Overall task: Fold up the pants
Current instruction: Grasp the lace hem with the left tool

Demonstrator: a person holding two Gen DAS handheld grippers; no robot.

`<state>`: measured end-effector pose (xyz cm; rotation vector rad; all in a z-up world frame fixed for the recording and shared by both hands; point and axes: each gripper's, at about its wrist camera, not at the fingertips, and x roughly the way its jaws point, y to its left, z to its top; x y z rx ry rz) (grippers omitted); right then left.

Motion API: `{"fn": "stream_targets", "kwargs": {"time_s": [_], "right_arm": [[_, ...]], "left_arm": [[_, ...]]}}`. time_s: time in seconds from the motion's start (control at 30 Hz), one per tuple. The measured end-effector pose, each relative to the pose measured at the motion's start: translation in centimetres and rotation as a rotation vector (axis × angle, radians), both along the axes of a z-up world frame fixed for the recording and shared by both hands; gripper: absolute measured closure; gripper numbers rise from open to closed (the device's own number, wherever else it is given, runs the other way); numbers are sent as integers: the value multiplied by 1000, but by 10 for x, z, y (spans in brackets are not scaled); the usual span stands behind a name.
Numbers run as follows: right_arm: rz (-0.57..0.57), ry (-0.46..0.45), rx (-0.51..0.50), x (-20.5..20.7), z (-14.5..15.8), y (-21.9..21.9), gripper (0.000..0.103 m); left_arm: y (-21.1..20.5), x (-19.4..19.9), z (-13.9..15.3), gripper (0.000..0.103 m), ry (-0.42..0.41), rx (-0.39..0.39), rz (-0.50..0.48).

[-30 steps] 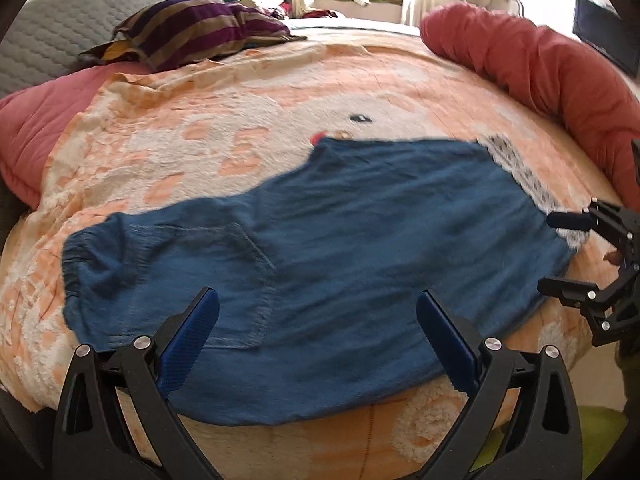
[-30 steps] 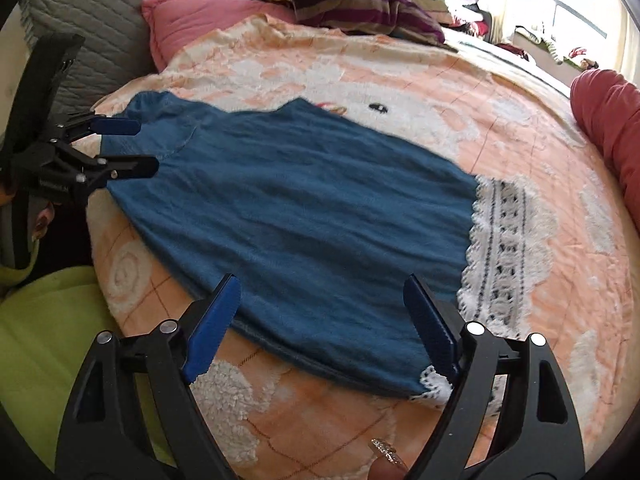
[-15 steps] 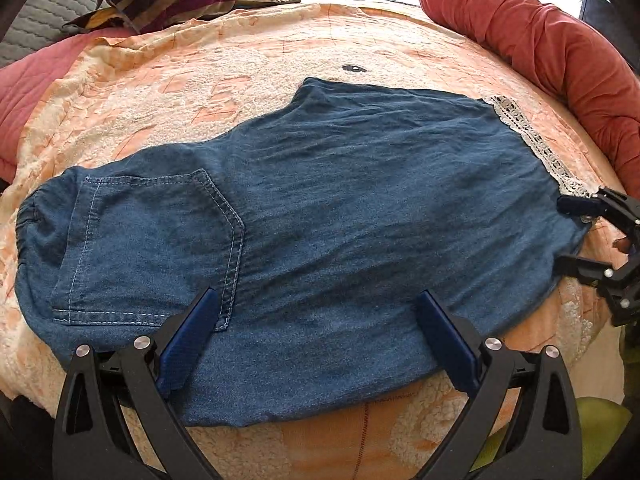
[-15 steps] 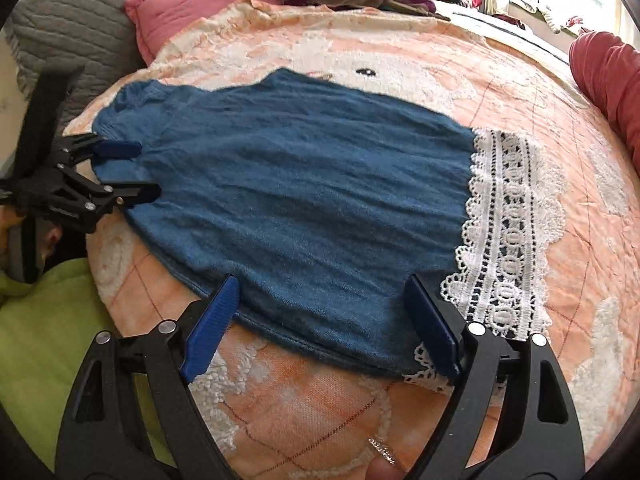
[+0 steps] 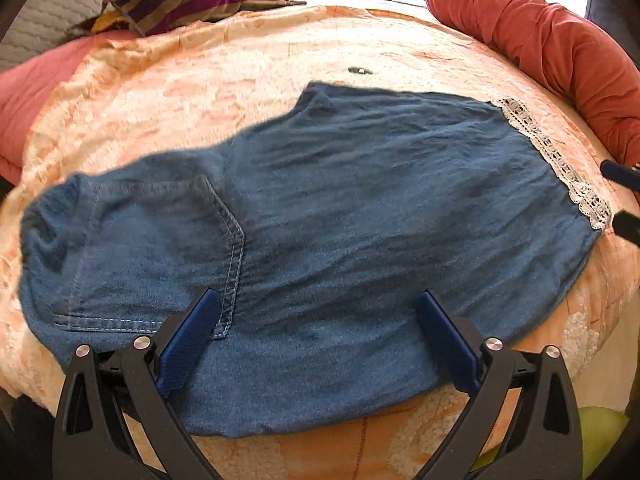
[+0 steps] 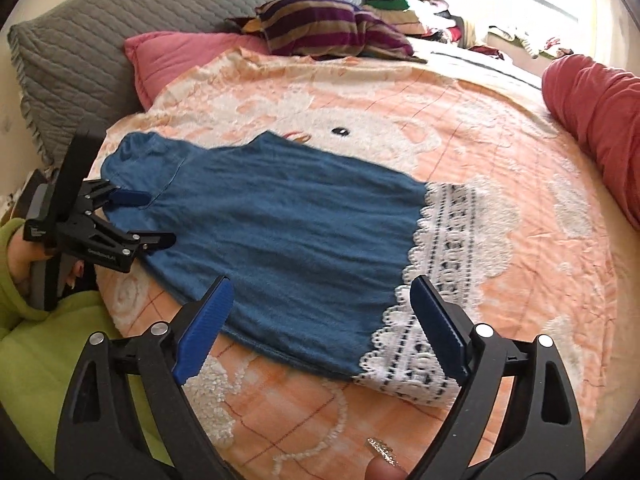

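Lying flat on the peach-and-white plush blanket [image 6: 460, 112] that covered the bed, the blue denim pants with a white lace hem [image 5: 340, 208] served as the landmark for everything else. They were already doubled leg over leg, with a stitched back pocket [image 5: 160, 248] facing up near the gathered waistband and the lace band [image 6: 452, 248] at the opposite end.

The left gripper [image 5: 316, 340], a black two-finger tong with blue ribbed pads, hung over the near edge of the pants close to the pocket; its jaws stood wide apart with only flat denim showing between them, and the pads did not press on the cloth. The right gripper [image 6: 320, 328], of the same make, hovered over the near corner of the lace end; its jaws had just been opening further and stood wide, nothing clamped between them.

From the right wrist view, the left gripper [image 6: 152, 220] appeared at the waistband end of the pants, gripped by a hand [image 6: 24, 264] in a lime-green sleeve [image 6: 16, 304].

Beyond the far edge of the pants lay a purple-and-tan striped cushion [image 6: 332, 28], a pink pillow [image 6: 180, 56] and a grey quilted pillow [image 6: 100, 40]. Past the lace end ran a long red bolster [image 5: 560, 52].
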<state>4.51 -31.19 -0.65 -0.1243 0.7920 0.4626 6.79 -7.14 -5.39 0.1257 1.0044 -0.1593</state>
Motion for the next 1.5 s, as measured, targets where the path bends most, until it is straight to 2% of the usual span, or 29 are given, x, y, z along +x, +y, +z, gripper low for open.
{"fn": "stream_targets", "kwargs": {"time_s": [0.1,0.4,0.67,0.87,1.17,1.33,1.5], "right_arm": [[-28,-24,3,-2,7,-11,18],[-112,-73,10,-5,22,-43,16],[-142,-78,2,-12,21,-57,16],[-176,-25,62,-9,7,-67,16],[-197,46,111,-2,-19,-72,16],[-221,82,129,3,-31,-77,16],[-220,139,164,10,-45,-76,30]], "left_arm": [[-10,-5,14,4,-43,16,-25],[-42,-8,56,4,-122,-2,-97],[-64,7,60,4,-112,-8,-124],[-87,27,64,4,-116,16,-161],[-134,74,70,4,-146,58,-273],[-157,98,66,4,-127,80,-330],[-178,126,51,4,-75,98,-373]]}}
